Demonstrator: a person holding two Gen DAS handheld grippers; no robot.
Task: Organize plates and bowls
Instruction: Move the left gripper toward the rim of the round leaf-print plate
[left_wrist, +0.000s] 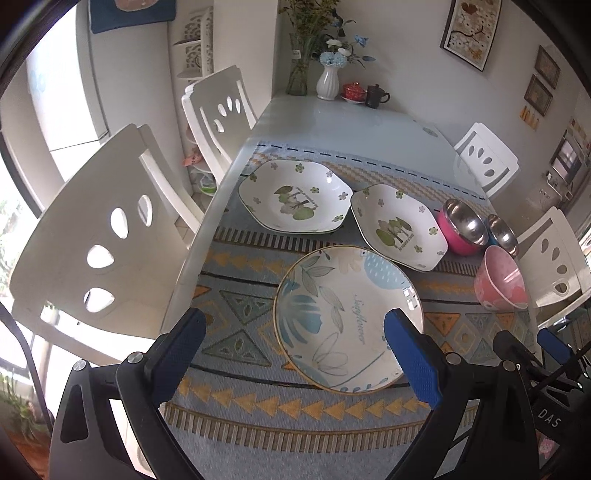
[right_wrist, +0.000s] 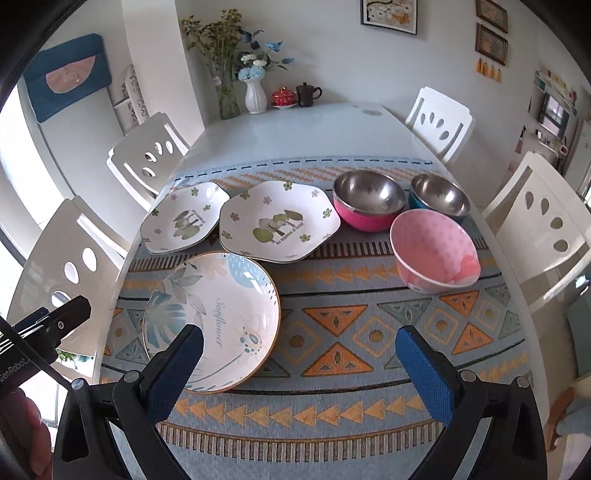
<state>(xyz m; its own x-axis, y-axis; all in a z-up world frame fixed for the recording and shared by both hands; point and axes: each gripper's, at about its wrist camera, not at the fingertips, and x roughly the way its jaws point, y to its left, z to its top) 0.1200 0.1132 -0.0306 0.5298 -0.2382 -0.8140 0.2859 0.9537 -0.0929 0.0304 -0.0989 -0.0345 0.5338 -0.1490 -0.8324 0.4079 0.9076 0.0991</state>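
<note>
A round leaf-print plate lies nearest on the patterned cloth. Behind it sit two six-sided plates with tree pictures, one on the left and one on the right. To the right stand a pink steel bowl, a blue steel bowl and a pink ceramic bowl. My left gripper hovers open above the round plate's near side. My right gripper is open above the cloth beside that plate.
White chairs line both long sides of the table. At the far end stand a white vase of flowers, a glass vase, a red lidded cup and a dark mug. The bare tabletop stretches beyond the cloth.
</note>
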